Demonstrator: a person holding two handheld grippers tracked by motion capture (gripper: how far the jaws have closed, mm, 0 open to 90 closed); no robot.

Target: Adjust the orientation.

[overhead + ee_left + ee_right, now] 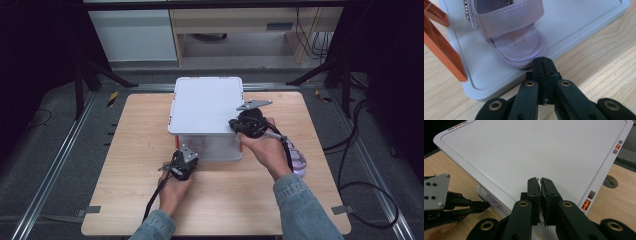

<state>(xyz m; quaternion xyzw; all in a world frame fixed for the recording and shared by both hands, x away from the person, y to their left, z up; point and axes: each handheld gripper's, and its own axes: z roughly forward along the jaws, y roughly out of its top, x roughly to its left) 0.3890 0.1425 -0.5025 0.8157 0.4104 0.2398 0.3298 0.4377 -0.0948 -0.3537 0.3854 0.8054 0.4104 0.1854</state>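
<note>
Your left tongs [543, 61], shut with nothing between them, sit just short of the pink sandal [517, 37], whose toe points straight at them on the box's base tray [584, 32]. Your right tongs [540, 183], shut too, rest at the raised lid [536, 150] edge, farther from the sandal.

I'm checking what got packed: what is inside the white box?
A pink sandal sits on the white box's floor, toe toward the shut left gripper. Its heel end is cut off; the lid hides the rest.
</note>
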